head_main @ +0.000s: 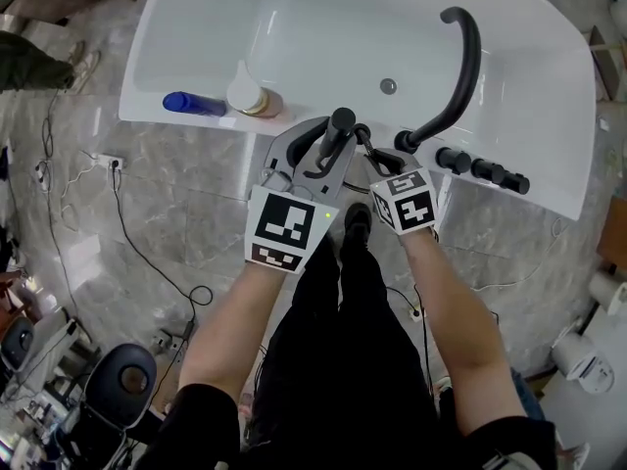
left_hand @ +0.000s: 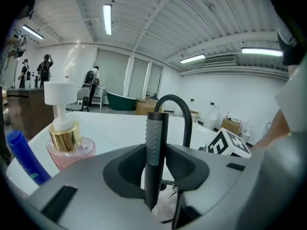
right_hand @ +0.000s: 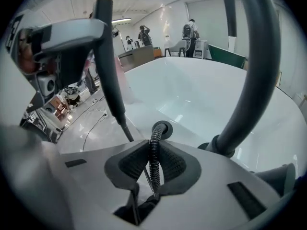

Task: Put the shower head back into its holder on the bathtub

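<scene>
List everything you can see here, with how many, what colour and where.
bathtub: one, white, ahead
faucet: one, black, near rim
knobs: a row, black, right of faucet
drain: one, grey, tub floor
bottle: one, blue, lying on rim
pump bottle: one, pink, beside the blue one
shower head: one, black, in left claw
hose: one, black, in right claw
cables: several, dark, on grey floor
arms: two, bare, behind the claws
left claw: one, grey, gripping shower head
right claw: one, grey, gripping hose
</scene>
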